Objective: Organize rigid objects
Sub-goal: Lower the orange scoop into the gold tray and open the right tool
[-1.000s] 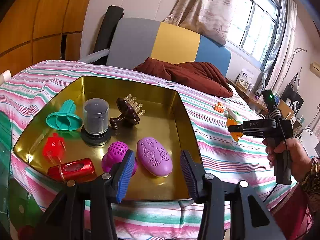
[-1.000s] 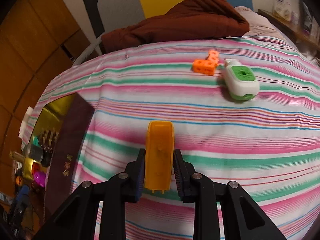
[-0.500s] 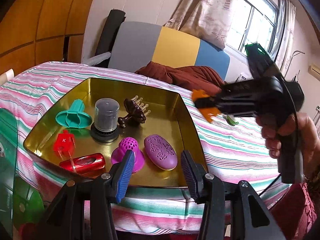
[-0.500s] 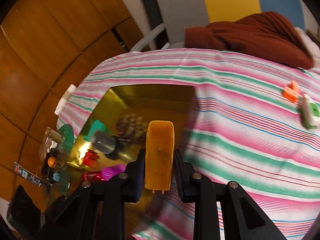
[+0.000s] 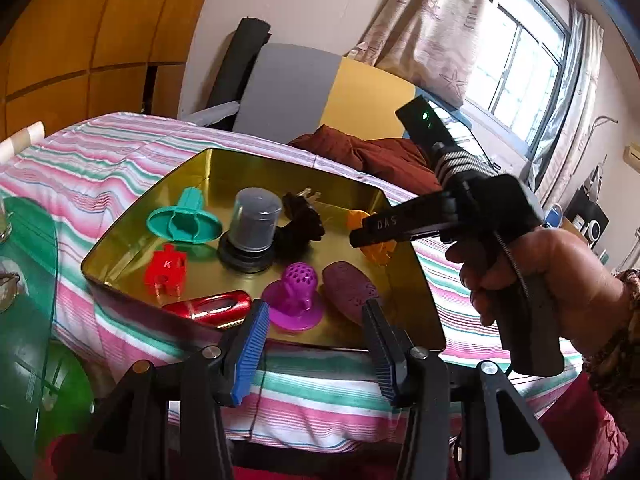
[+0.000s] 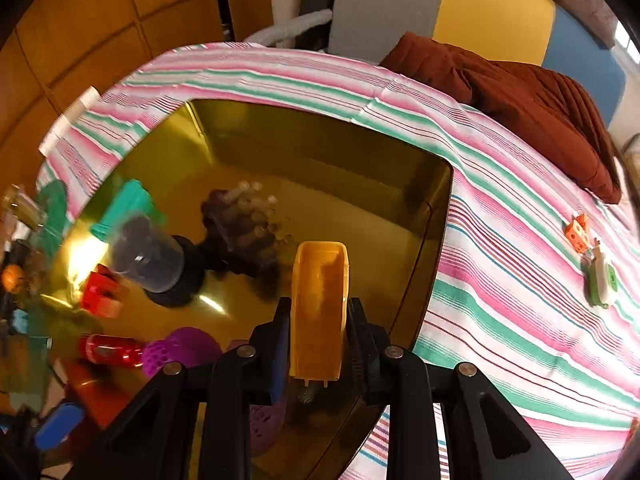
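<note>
My right gripper (image 6: 318,320) is shut on an orange plastic scoop-like piece (image 6: 320,304) and hangs over the right half of the gold tray (image 6: 320,136). In the left wrist view a hand holds that gripper (image 5: 360,234) above the tray (image 5: 404,248), and the orange piece (image 5: 376,254) pokes out below its fingers. My left gripper (image 5: 314,332) stands open at the tray's near edge with nothing between its blue pads. In the tray lie a teal piece (image 5: 182,224), a grey capped cylinder (image 5: 254,228), a dark brown brush (image 5: 302,226), a red plug (image 5: 166,270), a red tube (image 5: 212,308), a purple massager (image 5: 296,296) and a purple oval brush (image 5: 348,292).
The tray sits on a pink and green striped cloth (image 6: 500,280). On the cloth to the right lie a small orange block piece (image 6: 578,234) and a white and green object (image 6: 602,276). A brown blanket (image 6: 520,96) is heaped at the far side. A green glass table (image 5: 28,280) stands at the left.
My right gripper has carried the orange piece leftward from above the striped cloth to above the tray, rolling as it went. My left gripper has drifted a little along the tray's near edge.
</note>
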Motion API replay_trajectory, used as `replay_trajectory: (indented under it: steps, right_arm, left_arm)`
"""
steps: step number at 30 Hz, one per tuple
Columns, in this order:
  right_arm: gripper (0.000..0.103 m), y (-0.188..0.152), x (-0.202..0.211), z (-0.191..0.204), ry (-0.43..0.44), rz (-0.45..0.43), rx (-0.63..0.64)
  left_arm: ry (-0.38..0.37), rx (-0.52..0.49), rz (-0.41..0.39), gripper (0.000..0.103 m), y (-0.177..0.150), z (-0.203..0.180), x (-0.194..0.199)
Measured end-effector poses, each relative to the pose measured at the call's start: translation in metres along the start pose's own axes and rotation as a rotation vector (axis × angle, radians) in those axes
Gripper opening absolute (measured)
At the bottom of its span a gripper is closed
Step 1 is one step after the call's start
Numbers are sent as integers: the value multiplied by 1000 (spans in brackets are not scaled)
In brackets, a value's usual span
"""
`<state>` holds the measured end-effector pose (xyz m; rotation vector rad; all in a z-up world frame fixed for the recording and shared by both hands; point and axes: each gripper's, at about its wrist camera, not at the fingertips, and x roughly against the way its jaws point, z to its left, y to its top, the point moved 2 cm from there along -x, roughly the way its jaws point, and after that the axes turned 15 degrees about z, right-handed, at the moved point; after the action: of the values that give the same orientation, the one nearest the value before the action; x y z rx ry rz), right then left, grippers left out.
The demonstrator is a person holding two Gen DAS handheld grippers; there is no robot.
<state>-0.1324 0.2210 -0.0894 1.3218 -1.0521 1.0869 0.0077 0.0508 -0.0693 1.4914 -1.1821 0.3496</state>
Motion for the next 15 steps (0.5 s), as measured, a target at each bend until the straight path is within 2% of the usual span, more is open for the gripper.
replay_trajectory:
  steps: [3, 7, 15]
  right_arm:
    - [27, 2, -4, 1, -33, 4, 2]
    - [31, 0, -4, -3, -32, 7, -21]
    - [46, -19, 29, -15, 40, -80, -69]
  left_arm:
    - [5, 8, 3, 49, -1, 4, -1]
    - [-1, 13, 6, 49, -2, 6, -1]
    - [-4, -13, 13, 49, -5, -4, -2]
